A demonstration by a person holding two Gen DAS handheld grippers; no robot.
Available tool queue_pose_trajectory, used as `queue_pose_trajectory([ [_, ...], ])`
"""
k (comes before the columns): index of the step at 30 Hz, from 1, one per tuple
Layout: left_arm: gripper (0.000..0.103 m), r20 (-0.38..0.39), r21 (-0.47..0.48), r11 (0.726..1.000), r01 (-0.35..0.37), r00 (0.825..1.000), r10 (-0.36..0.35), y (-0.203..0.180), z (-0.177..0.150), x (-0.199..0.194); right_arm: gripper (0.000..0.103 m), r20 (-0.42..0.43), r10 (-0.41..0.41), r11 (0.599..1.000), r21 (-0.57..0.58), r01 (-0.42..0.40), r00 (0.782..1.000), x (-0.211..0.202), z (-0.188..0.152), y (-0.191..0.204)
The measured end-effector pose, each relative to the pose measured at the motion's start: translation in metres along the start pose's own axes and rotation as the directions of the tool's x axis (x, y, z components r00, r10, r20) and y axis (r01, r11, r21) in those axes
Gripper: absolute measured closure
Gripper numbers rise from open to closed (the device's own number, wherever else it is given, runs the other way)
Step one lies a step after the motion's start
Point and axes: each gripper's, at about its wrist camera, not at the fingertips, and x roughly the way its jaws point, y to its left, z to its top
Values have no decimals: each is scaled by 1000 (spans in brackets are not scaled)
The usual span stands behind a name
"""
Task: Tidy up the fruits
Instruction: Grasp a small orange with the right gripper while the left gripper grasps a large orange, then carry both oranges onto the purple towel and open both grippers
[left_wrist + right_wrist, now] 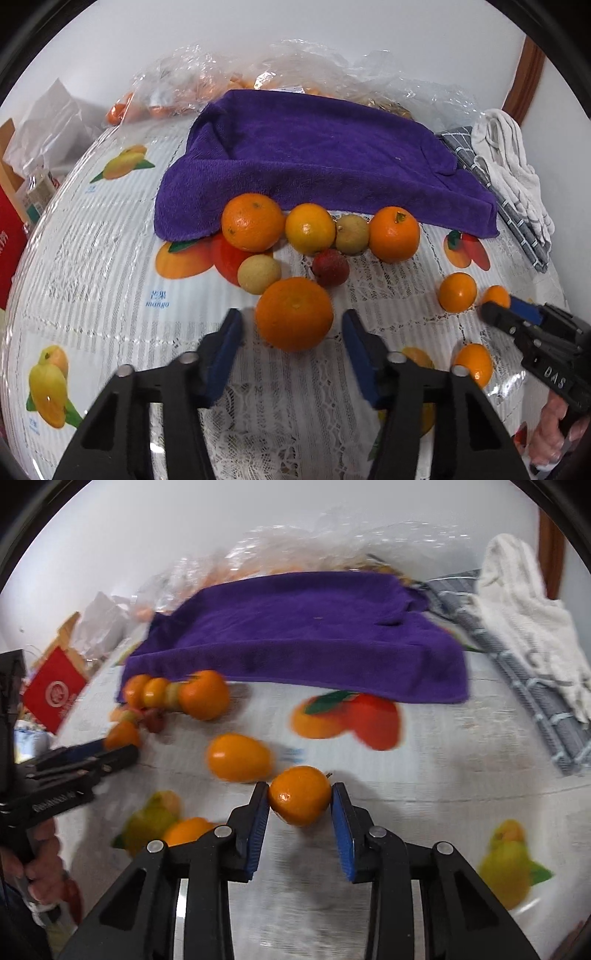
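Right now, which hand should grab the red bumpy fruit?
Probably the left. The left gripper sits just below the red fruit, around a big orange without pinching it. The right gripper is shut on a small orange.

The tablecloth (110, 258) reads "mango" beside Chinese characters — the right tongs (495, 306) body reads "DAS".

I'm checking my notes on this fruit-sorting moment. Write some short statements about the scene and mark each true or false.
1. The right gripper is shut on a small orange fruit. True.
2. The purple towel lies in front of the fruit row, nearest the camera. False: it lies behind the row.
3. The left gripper has a large orange between its fingers, gaps showing. True.
4. The red fruit sits on the towel. False: it sits on the tablecloth.
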Motion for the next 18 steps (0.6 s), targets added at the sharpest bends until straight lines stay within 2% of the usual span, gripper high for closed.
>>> queue_pose_trajectory([
  [2, 64, 1, -1, 1000, 7, 1000, -7, 1, 2, 0, 69, 4, 20, 1000, 22, -20, 1000, -1, -1, -8],
  [7, 65, -12, -24, 999, 28, 1000, -29, 4, 5, 0, 69, 7, -16, 1000, 24, 15, 1000, -1, 1, -13],
  [11, 65, -2, -14, 1000, 19, 1000, -19, 2, 6, -8, 69, 19, -41, 999, 25, 41, 999, -4, 7, -16],
  [14, 65, 29, 21, 1000, -13, 999, 12, -2, 9, -18, 69, 31, -48, 998, 34, 47, 998, -9, 12, -18],
  [18, 65, 67, 24, 1000, -14, 998, 13, -3, 17, -33, 69, 45, -63, 997, 38, 61, 997, -14, 19, -20],
])
